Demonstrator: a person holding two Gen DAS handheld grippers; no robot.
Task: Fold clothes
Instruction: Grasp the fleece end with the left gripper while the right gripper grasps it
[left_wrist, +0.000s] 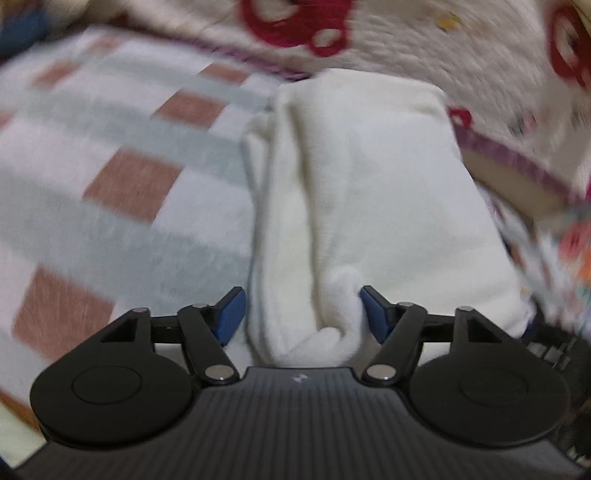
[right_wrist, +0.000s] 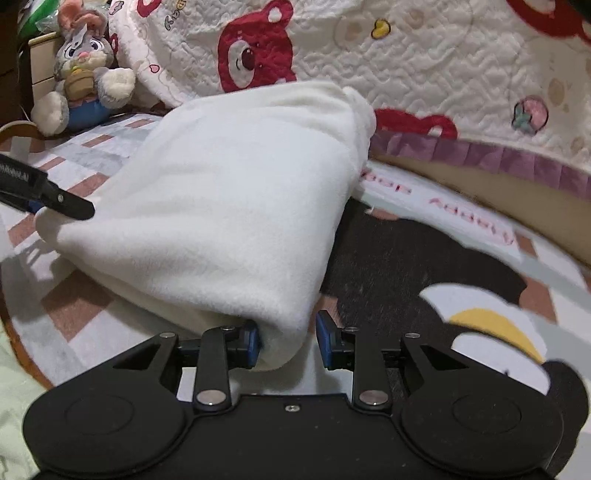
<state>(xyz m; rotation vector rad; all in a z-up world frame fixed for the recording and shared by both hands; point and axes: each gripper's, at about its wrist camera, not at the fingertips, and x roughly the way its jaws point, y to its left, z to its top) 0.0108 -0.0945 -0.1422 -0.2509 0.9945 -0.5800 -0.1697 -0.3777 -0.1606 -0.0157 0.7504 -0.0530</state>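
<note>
1. Left wrist view shows the white fleece garment (left_wrist: 354, 206) already gathered into a long, thick bundle of several layers, so I judge the folding well advanced but not finished
2. It lies on a checked rug (left_wrist: 122, 192) of pink, grey and white squares, with its far end just short of the quilt's purple frill (left_wrist: 517, 162) that borders the rug's far edge
3. Left tongs (left_wrist: 301, 314) stand wide; a bunched near end of the fleece sits between the blue pads, touching the one on the right of the picture, while the other looks clear of it, so I read no firm hold
4. Right wrist view: the right tongs (right_wrist: 288, 339) are partly closed around the near corner of the bundle (right_wrist: 229, 206); one pad presses the cloth, the other shows a narrow gap, so any grip is loose at best
5. Left tongs' tip (right_wrist: 62, 203) meets the opposite corner, at the left of that view
6. Still to do, in my judgement: a last fold or a squaring of the edges, then setting it down flat
7. No basket, box or drawer for the clothes is visible; a plush rabbit (right_wrist: 81, 70) sits beyond the rug's far left corner
</note>
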